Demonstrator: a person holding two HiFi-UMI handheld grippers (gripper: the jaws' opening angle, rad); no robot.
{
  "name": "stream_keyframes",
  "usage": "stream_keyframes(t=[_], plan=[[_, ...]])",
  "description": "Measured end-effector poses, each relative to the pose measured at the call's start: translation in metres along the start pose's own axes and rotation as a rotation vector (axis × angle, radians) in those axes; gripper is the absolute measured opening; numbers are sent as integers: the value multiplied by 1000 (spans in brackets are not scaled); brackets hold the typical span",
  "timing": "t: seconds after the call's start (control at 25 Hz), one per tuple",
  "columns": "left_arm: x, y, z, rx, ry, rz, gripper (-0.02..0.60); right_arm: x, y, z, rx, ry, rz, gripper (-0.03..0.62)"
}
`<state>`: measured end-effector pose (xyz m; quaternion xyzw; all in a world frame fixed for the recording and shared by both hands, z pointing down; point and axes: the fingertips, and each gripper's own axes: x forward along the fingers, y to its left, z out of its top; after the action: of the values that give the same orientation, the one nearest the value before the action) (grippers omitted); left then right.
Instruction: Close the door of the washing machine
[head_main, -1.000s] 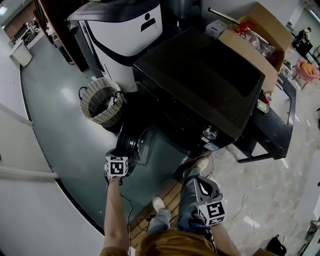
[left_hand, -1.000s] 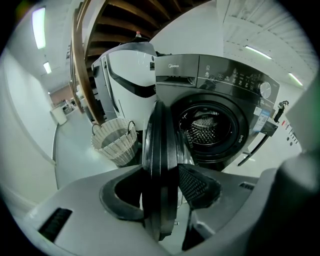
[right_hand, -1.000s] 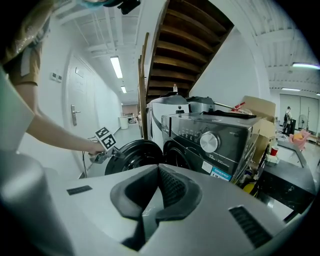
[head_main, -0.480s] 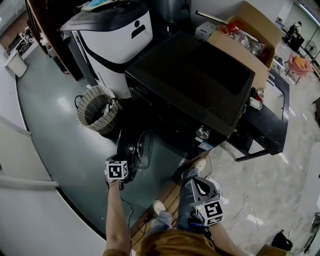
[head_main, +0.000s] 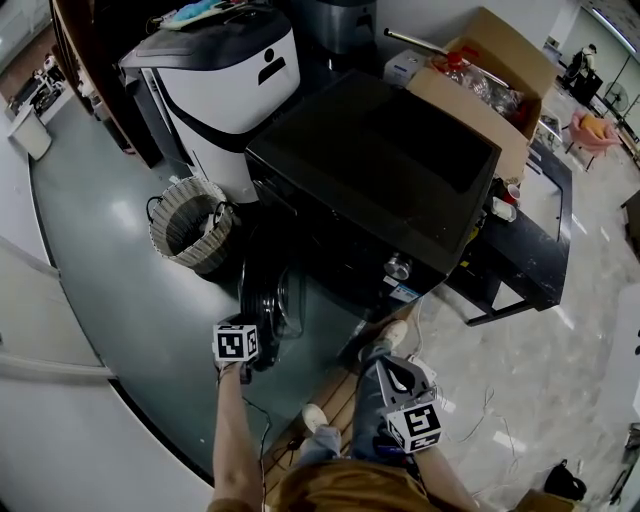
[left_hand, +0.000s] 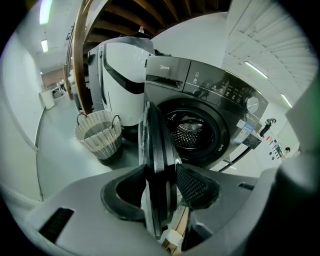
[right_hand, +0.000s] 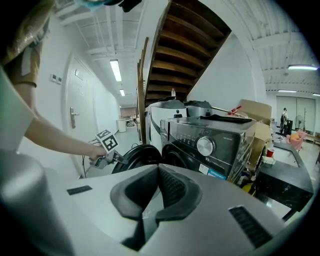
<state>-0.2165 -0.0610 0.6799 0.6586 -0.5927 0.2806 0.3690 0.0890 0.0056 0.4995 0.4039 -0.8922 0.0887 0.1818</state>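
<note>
Door of washing machine stands open, swing apparently barely begun; left tool, jaws just closing, pinches door rim; right tool pressed together, empty.

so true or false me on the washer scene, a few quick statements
1. The door is shut. False: it stands open.
2. The door's edge is between the left gripper's jaws. True; they have just been closing on it.
3. The right gripper holds the basket. False: it is shut and empty; the basket stands on the floor by the washer.
4. A cardboard box sits beside the washer. True.
</note>
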Motion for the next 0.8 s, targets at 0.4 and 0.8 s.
stream_keyframes(t=[0.4,0.8], plan=[[1,-19,1,-24,12,-33,209,-11,-13,2,13,-16,-40,12],[3,-39,5,-36,31,-59,199,-16,-17,2,21,-21,-50,12]])
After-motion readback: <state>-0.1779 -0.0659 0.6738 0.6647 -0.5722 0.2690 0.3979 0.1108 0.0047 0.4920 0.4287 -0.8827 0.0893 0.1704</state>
